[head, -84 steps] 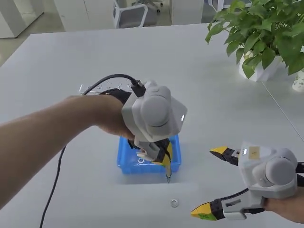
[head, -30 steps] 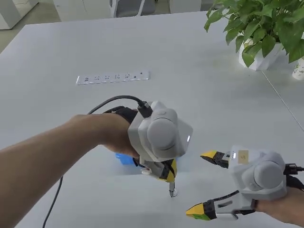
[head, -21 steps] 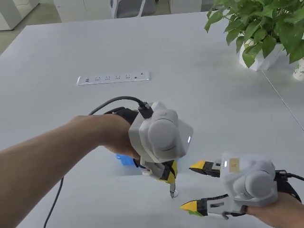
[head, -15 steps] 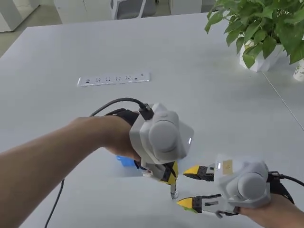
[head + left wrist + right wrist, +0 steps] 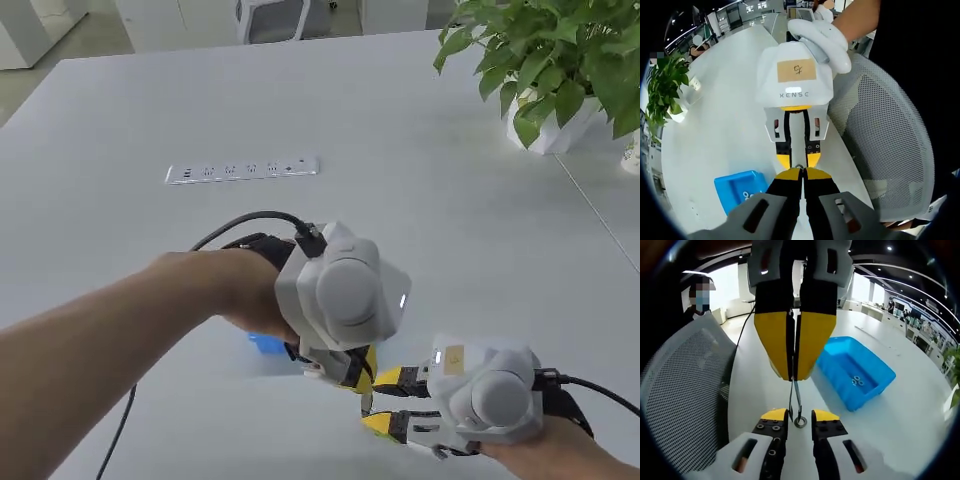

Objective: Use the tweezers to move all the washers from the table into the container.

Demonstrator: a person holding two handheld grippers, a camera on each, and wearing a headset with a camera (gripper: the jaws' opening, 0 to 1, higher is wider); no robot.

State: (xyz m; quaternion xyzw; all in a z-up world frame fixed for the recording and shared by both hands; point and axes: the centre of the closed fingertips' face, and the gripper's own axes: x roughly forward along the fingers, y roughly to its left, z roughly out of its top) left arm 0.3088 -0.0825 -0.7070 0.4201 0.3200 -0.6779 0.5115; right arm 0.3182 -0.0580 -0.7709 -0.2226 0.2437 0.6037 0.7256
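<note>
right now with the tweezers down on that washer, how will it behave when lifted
The washer is a small, thin metal ring, so probably light and stiff. It looks smooth and the tweezers have fine tips, so it may slip out. Being round, it could roll if dropped on edge.

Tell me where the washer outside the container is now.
In the right gripper view, the washer sits at the tweezers' tips, between the right hand-held gripper's jaw tips, left of the blue container.

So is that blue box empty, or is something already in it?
Not empty: the right gripper view shows a few washers lying on the floor of the blue container.
</note>
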